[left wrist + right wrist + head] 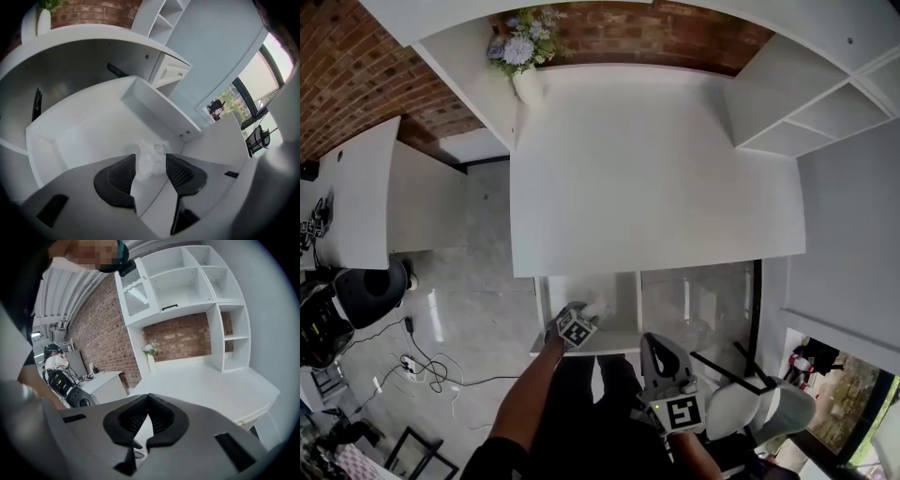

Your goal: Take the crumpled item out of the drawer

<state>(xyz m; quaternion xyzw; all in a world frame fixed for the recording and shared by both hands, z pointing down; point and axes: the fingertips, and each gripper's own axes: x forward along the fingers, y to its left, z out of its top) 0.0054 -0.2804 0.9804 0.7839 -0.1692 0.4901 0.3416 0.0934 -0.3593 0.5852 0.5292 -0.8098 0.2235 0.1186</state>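
Under the white desk (656, 169) the drawer (581, 342) stands pulled out. A crumpled white item (152, 158) lies in the drawer (89, 126) near its front right corner. My left gripper (151, 161) is open, its dark pads on either side of the item with the right pad apart from it. From the head view the left gripper (584, 317) reaches into the drawer, the crumpled item (600, 307) at its tip. My right gripper (656, 342) hangs in front of the desk; its jaws (148, 401) are shut with nothing between them.
A white vase with flowers (523, 56) stands at the desk's back left corner, and a white shelf unit (806, 103) at its right. A second desk (356, 187) and floor cables (422, 361) are to the left. A white chair (750, 403) is lower right.
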